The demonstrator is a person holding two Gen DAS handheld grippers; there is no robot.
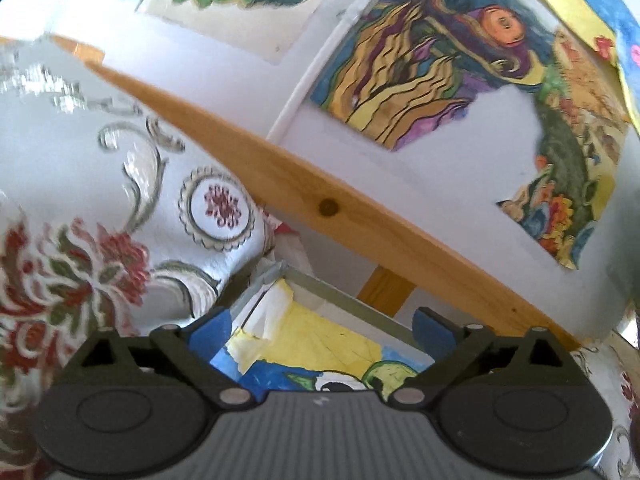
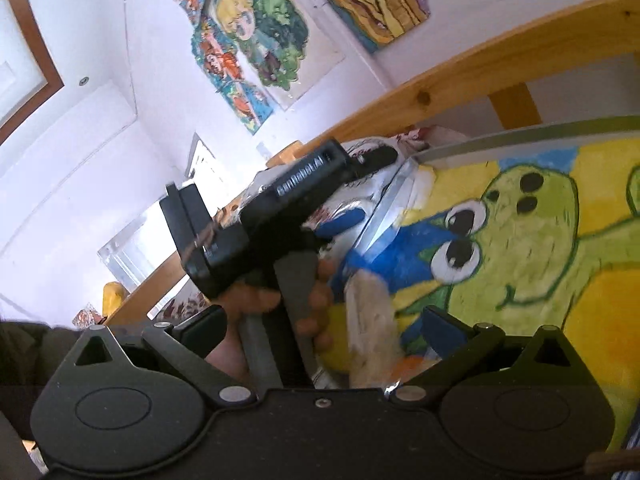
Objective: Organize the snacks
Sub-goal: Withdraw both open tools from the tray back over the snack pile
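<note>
- The left gripper point(image 1: 322, 326) is hovering with its blue-padded jaws spread wide and empty, over the edge of a framed frog painting point(image 1: 320, 344)
- The right gripper point(image 2: 324, 330) is also gaping open, holding nothing
- A hand point(image 2: 276, 308) is gripping the left gripper's handle beside the painting
- No snack is showing clearly; I cannot tell where any is lying

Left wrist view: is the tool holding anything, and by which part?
Nothing is held. The left tool is open, its blue pads spread wide apart, with only the painted picture showing through the gap.
</note>
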